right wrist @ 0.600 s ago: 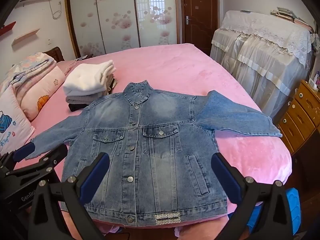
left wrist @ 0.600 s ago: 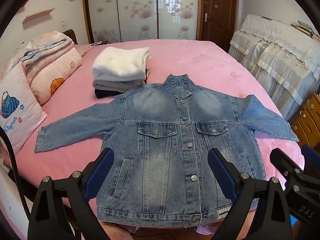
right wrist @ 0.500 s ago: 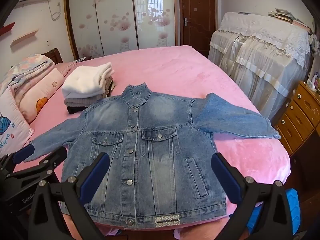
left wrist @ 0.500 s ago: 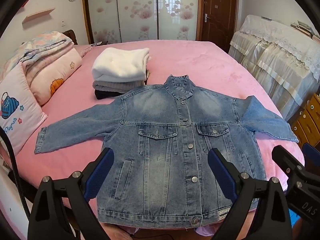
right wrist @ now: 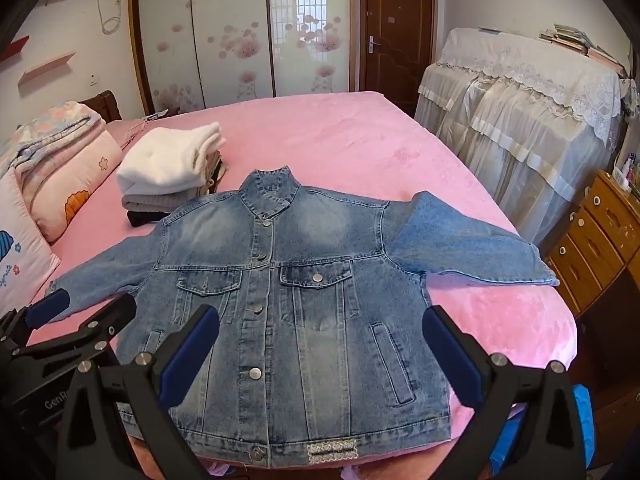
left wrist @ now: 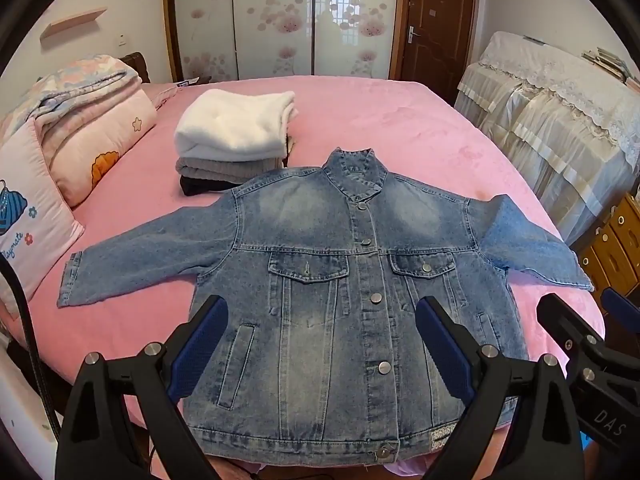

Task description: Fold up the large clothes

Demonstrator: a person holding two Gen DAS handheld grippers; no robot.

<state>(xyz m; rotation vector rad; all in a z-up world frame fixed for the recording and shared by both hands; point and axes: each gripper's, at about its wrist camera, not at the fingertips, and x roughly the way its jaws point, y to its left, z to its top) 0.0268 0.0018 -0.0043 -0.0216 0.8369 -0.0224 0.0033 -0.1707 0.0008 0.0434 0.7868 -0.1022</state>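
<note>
A blue denim jacket lies flat, front up and buttoned, on the pink bed, sleeves spread to both sides. It also shows in the right wrist view. My left gripper is open and empty, held above the jacket's lower half. My right gripper is open and empty, also above the lower half near the hem. The right gripper shows at the right edge of the left wrist view; the left gripper shows at the left edge of the right wrist view.
A stack of folded clothes, white on top, sits behind the jacket's left shoulder. Pillows and a folded quilt lie at the left. A lace-covered piece of furniture and a wooden drawer chest stand to the right of the bed.
Both grippers have drawn back and risen slightly, so the jacket sits a little lower and smaller in view. The jacket has not moved.
</note>
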